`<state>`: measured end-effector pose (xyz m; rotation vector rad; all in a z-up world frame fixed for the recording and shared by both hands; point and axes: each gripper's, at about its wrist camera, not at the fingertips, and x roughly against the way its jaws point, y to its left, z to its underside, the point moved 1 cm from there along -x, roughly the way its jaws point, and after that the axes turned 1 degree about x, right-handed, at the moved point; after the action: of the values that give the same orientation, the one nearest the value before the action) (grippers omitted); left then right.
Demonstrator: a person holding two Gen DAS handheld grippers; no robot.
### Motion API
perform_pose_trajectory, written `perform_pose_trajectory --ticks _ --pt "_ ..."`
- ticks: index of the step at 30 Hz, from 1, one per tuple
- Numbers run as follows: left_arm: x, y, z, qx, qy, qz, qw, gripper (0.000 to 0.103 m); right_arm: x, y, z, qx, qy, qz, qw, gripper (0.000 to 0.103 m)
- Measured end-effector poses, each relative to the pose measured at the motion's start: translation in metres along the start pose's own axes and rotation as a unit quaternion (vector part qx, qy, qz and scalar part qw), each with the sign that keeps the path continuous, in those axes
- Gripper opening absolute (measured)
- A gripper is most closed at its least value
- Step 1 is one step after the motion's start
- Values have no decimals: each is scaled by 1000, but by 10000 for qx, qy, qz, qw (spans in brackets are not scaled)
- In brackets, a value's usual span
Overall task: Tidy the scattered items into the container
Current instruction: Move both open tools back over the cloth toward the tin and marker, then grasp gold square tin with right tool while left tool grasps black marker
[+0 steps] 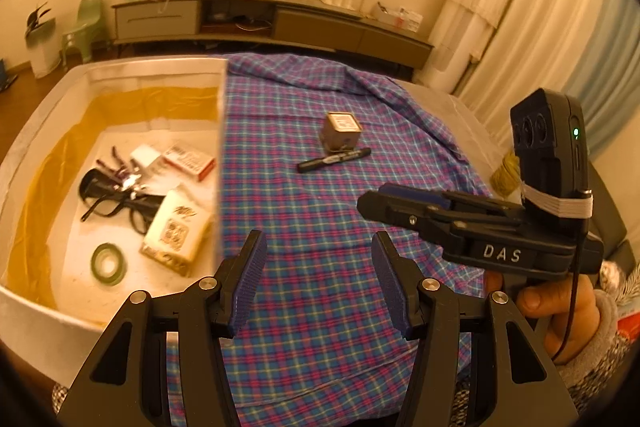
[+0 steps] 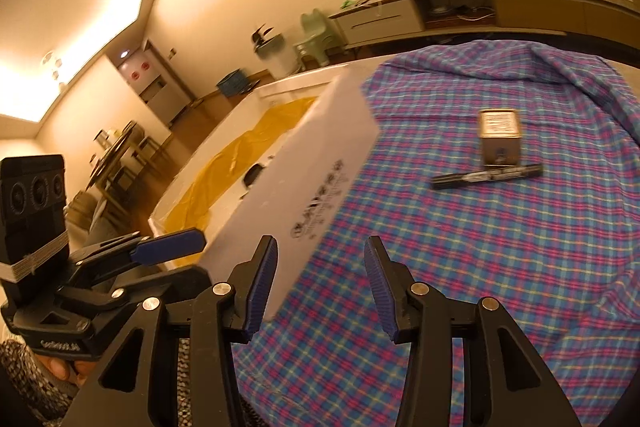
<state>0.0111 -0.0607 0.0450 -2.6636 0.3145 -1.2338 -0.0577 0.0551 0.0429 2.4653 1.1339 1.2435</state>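
Plaid blue-and-pink cloth (image 1: pixel 320 267) bears the leftovers: a small square metal tin (image 1: pixel 341 131) touching a black marker pen (image 1: pixel 334 159), near the white foam container (image 1: pixel 222 131) already holding several items. Both left gripper (image 1: pixel 318 287) and right gripper (image 2: pixel 320 285) stand spread, pinching nothing, probably free to collect them.

Each black plastic two-finger gripper, left (image 1: pixel 318 281) and right (image 2: pixel 320 281), has ribbed blue pads and round silver screws. The right one bears white "DAS" lettering, a black camera block (image 1: pixel 550 143) strapped on with white bands, and a thin black cable. A grey knitted sleeve (image 1: pixel 596 343) lies below the lettering.
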Motion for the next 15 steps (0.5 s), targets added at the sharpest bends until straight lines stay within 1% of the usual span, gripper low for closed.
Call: perform_pose_trajectory --ticks 4,6,11,13,15 --pt "-15 -18 -5 -145 77 63 9998 58 7 -19 -7 13 -160 383 9991 55" --pt "-22 -25 -8 -222 111 100 9996 58 8 -28 -12 48 -221 572 9981 57" --pt "-45 -40 -20 -359 160 134 9991 58 -1 -52 -30 94 -302 1008 9944 63" --pt "-55 -42 -24 -345 183 180 9991 58 -9 -60 -37 118 -325 1191 9923 71" --pt "-62 -42 -27 -332 210 212 9990 58 -18 -68 -45 143 -327 1391 9896 75"
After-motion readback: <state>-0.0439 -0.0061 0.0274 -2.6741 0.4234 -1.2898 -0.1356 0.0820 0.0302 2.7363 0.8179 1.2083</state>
